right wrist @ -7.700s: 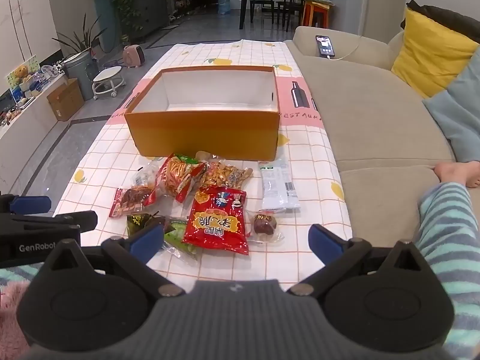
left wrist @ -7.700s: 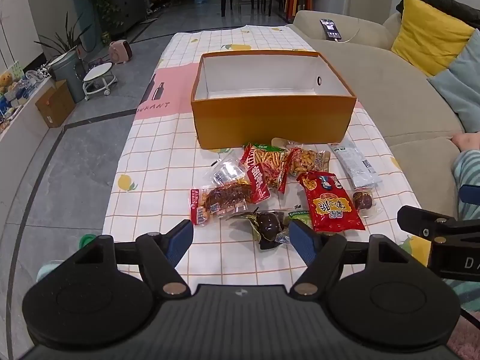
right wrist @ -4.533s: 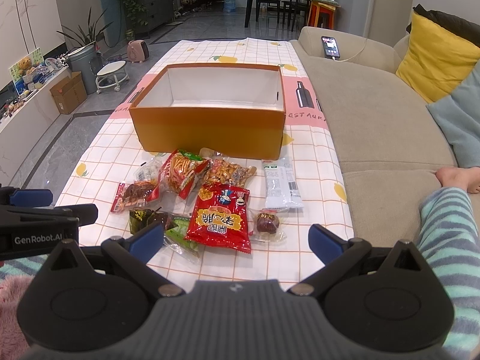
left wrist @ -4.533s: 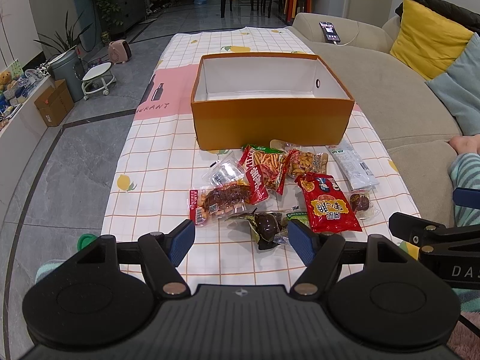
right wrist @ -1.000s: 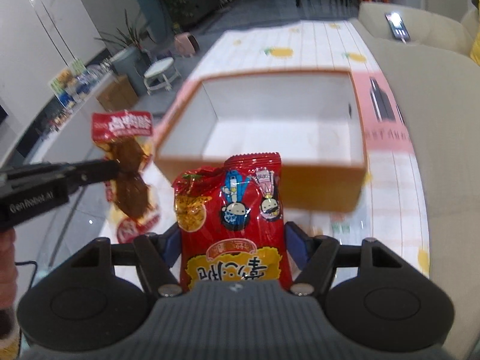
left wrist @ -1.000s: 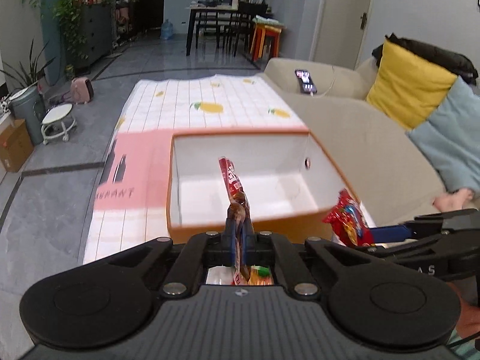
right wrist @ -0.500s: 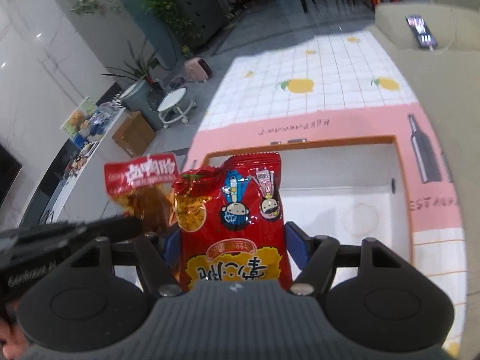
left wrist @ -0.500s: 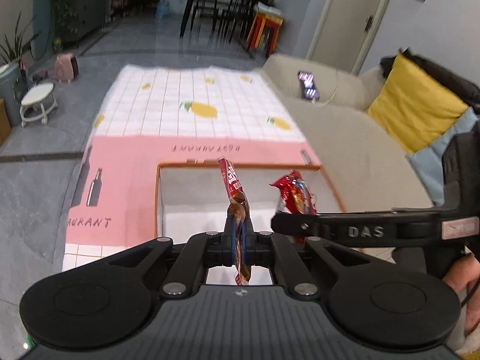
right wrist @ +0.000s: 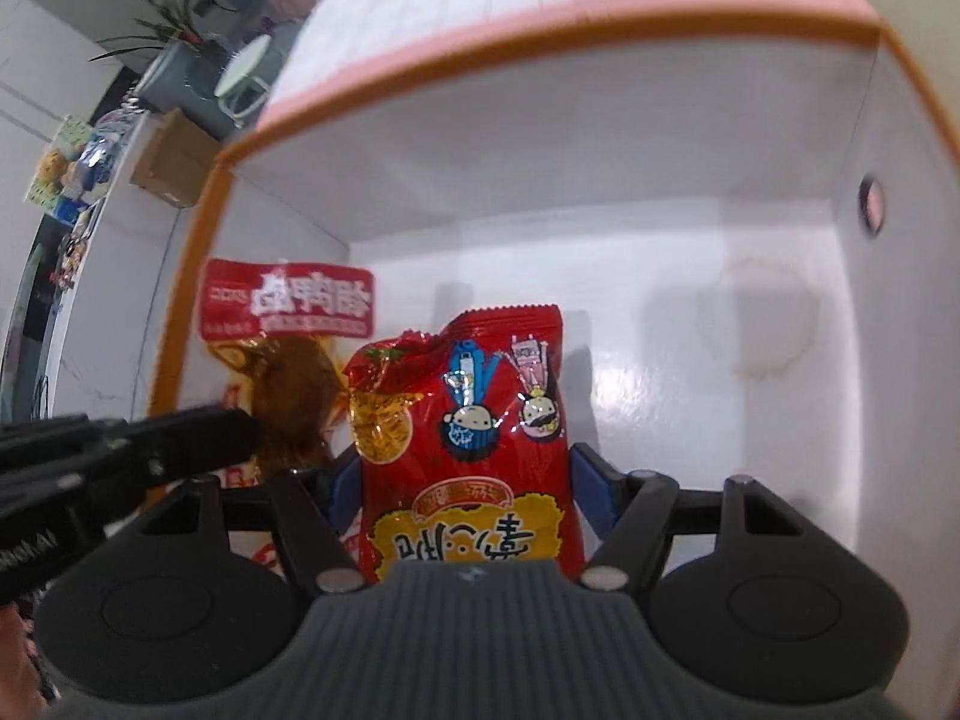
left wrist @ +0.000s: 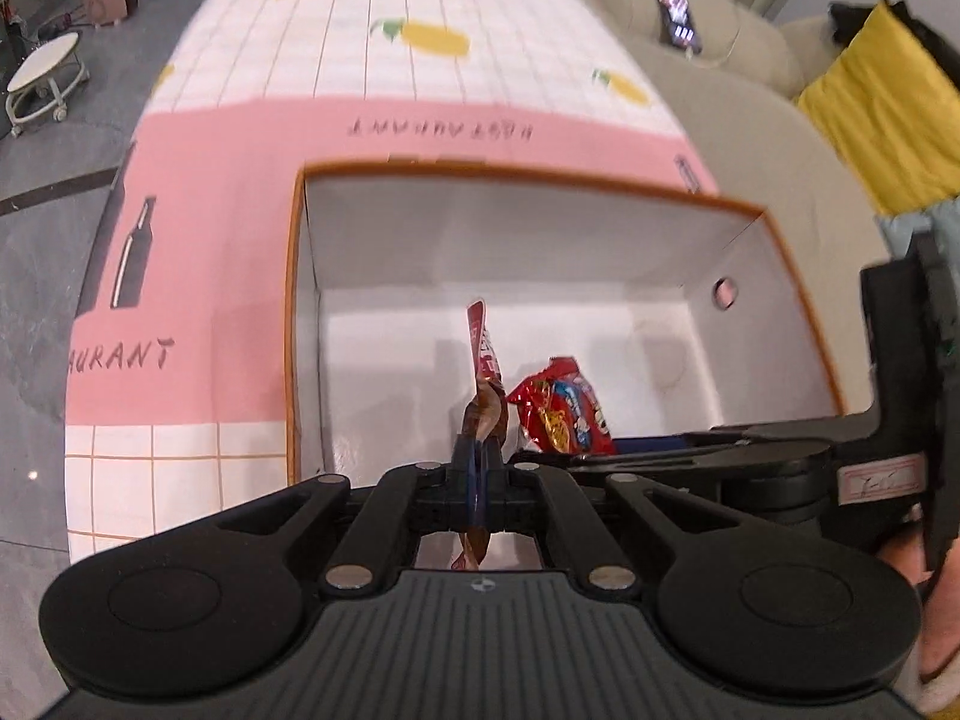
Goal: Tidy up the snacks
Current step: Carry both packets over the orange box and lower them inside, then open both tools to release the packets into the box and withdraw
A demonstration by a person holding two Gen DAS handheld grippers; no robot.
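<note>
The orange box (left wrist: 774, 252) with a white inside lies open below both grippers; it also fills the right wrist view (right wrist: 600, 36). My left gripper (left wrist: 478, 468) is shut on a thin red-topped packet of brown meat (left wrist: 483, 360), held edge-on over the box's front part. The same packet (right wrist: 288, 324) shows at the left of the right wrist view. My right gripper (right wrist: 471, 480) is shut on a red snack bag (right wrist: 474, 432) with cartoon faces, held over the box floor. That bag (left wrist: 561, 405) shows just right of the meat packet.
The checked and pink tablecloth (left wrist: 204, 240) covers the table around the box. A beige sofa (left wrist: 750, 96) with a phone (left wrist: 678, 24) and a yellow cushion (left wrist: 882, 96) lies to the right. A white stool (left wrist: 42, 78) stands on the floor at left.
Both grippers have moved forward and down with their packets, from above the box's near wall to low over its inside. The two packets now hang close side by side.
</note>
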